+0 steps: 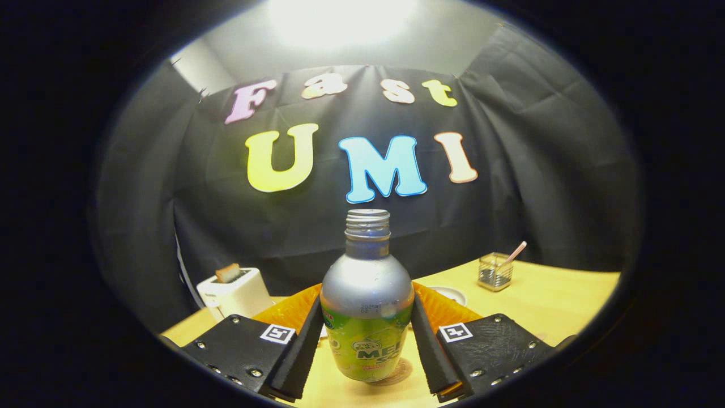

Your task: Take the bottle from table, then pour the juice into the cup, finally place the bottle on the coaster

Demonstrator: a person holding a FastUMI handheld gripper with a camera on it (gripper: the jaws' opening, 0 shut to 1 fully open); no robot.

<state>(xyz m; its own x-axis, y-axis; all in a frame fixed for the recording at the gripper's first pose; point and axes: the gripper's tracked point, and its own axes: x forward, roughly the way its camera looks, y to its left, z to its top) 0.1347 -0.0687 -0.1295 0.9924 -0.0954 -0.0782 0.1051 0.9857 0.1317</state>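
A silver bottle (367,283) with a green and yellow label and an open threaded neck stands upright between my fingers. My gripper (367,317) is shut on the bottle, its black pads (306,345) pressing the label's left and right sides. The bottle's base is at or just above the yellow table (555,300). A darker round patch (401,374) lies under the base; I cannot tell whether it is a coaster or a shadow. A small glass cup (495,272) with a pink straw stands beyond the fingers to the right. A white round disc (451,294) lies nearer, partly hidden behind the right finger.
A white toaster (235,292) with a slice of bread in it stands at the table's back left. Black cloth walls close the booth behind the table. Bare tabletop stretches to the right, around and in front of the cup.
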